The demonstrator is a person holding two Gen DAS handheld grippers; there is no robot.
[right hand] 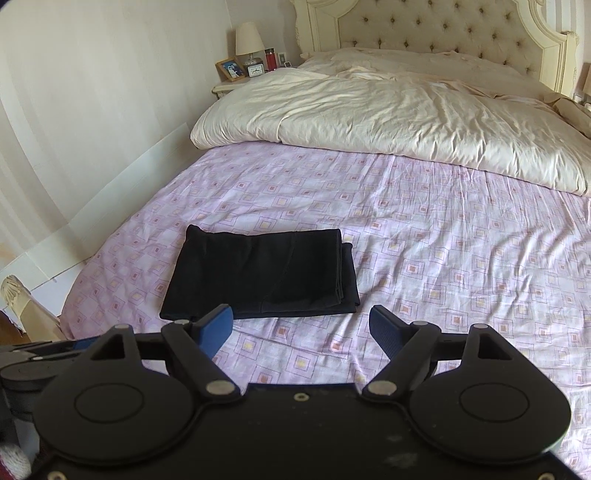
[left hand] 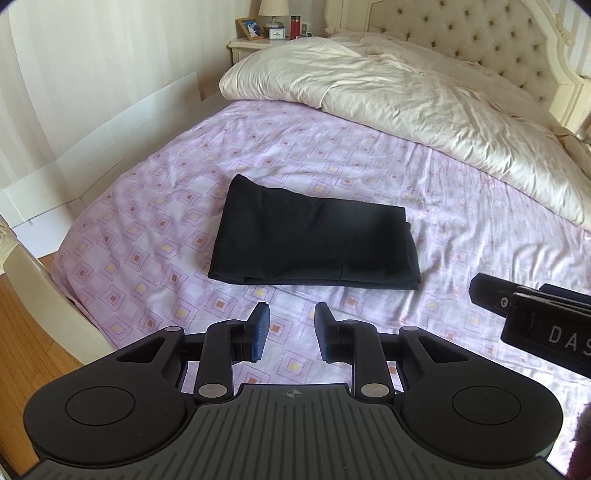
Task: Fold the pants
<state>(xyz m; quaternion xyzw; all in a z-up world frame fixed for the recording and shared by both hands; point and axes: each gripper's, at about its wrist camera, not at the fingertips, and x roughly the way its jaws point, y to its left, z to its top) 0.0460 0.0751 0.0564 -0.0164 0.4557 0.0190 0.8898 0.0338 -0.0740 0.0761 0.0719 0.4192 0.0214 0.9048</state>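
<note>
The black pants (left hand: 314, 236) lie folded into a flat rectangle on the pink patterned bed sheet (left hand: 166, 206); they also show in the right wrist view (right hand: 262, 277). My left gripper (left hand: 291, 325) is open and empty, held above the sheet just short of the pants' near edge. My right gripper (right hand: 301, 325) is open wide and empty, also short of the near edge and a little to the right. The right gripper's body shows at the right of the left wrist view (left hand: 535, 314).
A crumpled cream duvet (left hand: 424, 96) covers the far half of the bed below a tufted headboard (right hand: 443, 26). A nightstand (left hand: 255, 40) with a lamp, photo frame, clock and red bottle stands at the far left. The wall and wooden floor (left hand: 22, 325) lie left.
</note>
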